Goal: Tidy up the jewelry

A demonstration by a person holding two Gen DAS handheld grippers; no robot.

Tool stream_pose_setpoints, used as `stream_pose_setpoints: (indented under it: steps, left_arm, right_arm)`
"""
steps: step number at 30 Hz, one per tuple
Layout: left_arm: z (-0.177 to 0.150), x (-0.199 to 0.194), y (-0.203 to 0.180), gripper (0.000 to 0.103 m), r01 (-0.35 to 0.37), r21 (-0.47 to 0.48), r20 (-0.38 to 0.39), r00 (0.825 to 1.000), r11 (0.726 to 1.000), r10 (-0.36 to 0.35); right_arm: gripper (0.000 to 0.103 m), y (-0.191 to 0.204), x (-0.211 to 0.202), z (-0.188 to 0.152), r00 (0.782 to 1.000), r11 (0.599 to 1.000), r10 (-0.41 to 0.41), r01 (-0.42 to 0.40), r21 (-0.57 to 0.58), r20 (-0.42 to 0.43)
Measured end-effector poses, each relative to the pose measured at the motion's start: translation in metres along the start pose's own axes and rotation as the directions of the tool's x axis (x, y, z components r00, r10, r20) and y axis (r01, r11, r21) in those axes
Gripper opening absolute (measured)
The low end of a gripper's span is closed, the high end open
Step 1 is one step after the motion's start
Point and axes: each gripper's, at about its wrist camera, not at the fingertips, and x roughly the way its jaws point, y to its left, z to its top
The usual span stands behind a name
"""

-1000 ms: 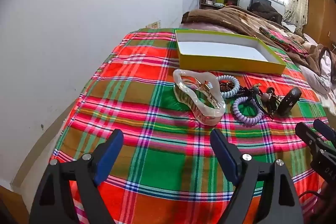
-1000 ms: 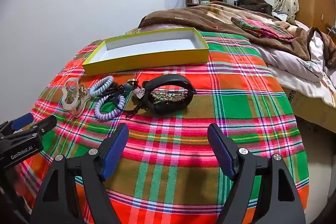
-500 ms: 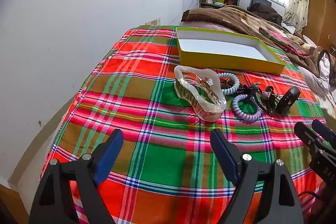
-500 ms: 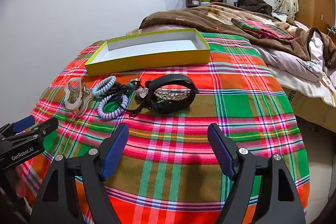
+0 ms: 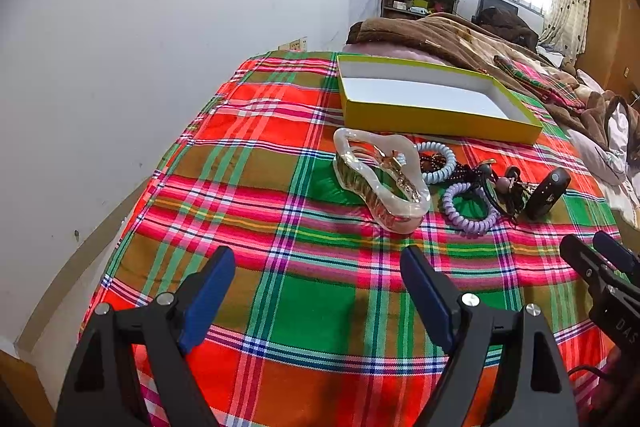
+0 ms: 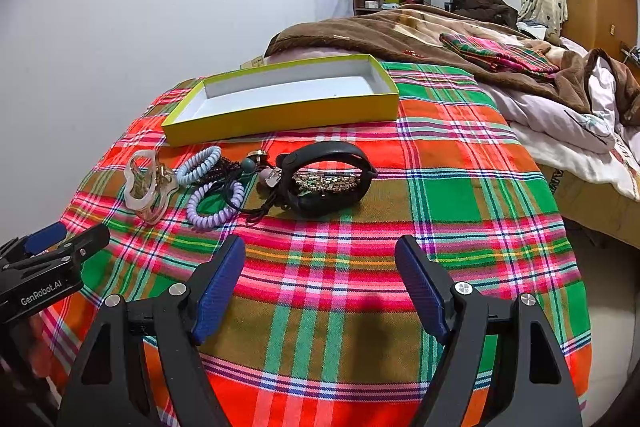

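Observation:
A pile of jewelry lies on the plaid cloth [image 5: 280, 227]: a clear hair claw [image 5: 380, 183] [image 6: 146, 183], a pale blue coil tie [image 5: 438, 163] [image 6: 199, 164], a lilac coil tie [image 5: 468, 211] [image 6: 214, 205], dark beads and cords, and a black band [image 6: 328, 179] with a gold chain inside it. An empty yellow box [image 5: 432, 99] [image 6: 280, 103] stands behind the pile. My left gripper [image 5: 318, 271] is open and empty, short of the hair claw. My right gripper [image 6: 320, 267] is open and empty, short of the black band.
A white wall runs along the left of the bed. Brown blankets [image 6: 420, 31] and a folded plaid cloth [image 6: 496, 55] lie beyond the box. White bedding [image 6: 580, 131] lies to the right. Each gripper shows at the edge of the other's view.
Both grippers have drawn back and risen slightly, so the jewelry and box look a little farther off. Both stay open. Nothing on the cloth has moved.

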Motion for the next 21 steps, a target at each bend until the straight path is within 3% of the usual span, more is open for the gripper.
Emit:
stream_pose_setpoints:
  steps: [21]
  left_arm:
    - [-0.0009,-0.0054,-0.0003,0.086,-0.001,0.001,-0.002,1.0,1.0,0.001]
  right_arm:
    - [0.077,-0.0001,0.0001,0.0005,1.0,1.0,0.001,-0.001,0.002,-0.001]
